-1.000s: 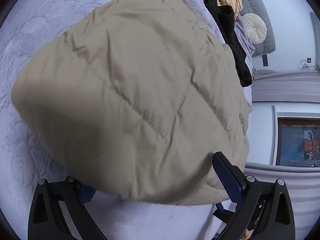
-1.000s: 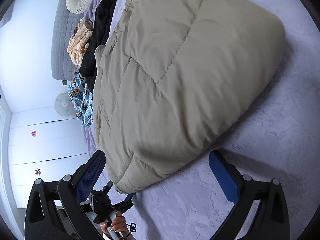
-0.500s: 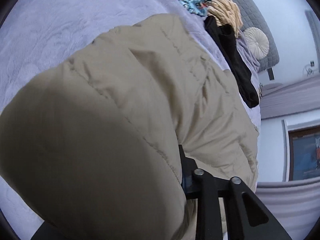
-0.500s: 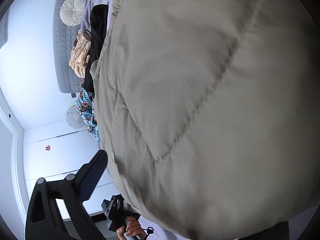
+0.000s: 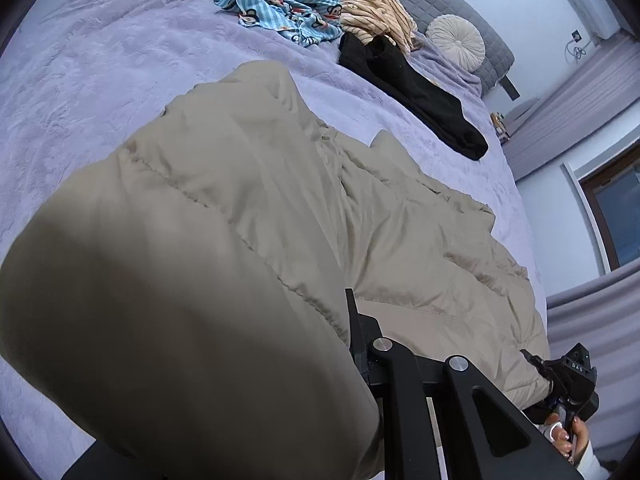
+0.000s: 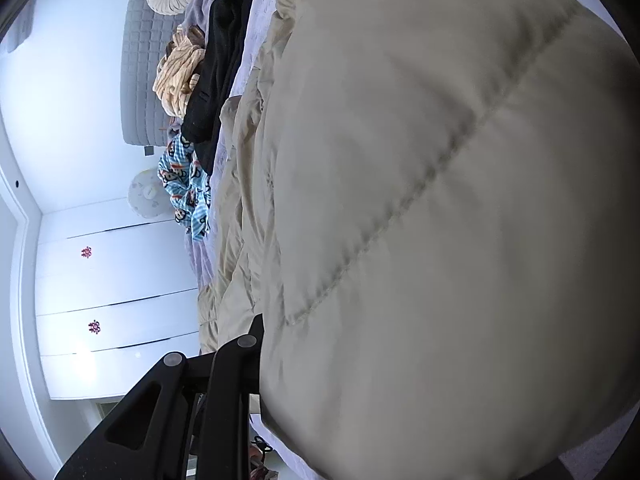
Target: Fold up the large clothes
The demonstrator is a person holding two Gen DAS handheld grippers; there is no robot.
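Beige quilted puffer coat [image 5: 248, 208] spread across a lavender bed [image 5: 80, 92], filling the lower left and centre of the left wrist view and nearly the whole right half of the right wrist view. Left hand-held gripper [image 5: 352, 320] closed down on a bulging fold of the coat at bottom centre, only one finger showing, the other buried under fabric. Right hand-held gripper [image 6: 260, 332] likewise pinched on the coat's padded edge at lower centre, one finger visible against the cloth. Far end of the coat lying slack and wrinkled toward the right of the left wrist view. Black garment [image 5: 420, 84], monkey-print blue cloth [image 5: 280, 4], striped tan garment [image 5: 376, 8] and round cushion [image 5: 456, 40] heaped near the grey headboard [image 5: 492, 52], upper right, apart from the coat.

Step in hand judged to be carrying the gripped end over to lay a fold. Best done with both grips level and moving together, lifted edge taut, padding not bunched, landing square on the slack half, short of the black garment.
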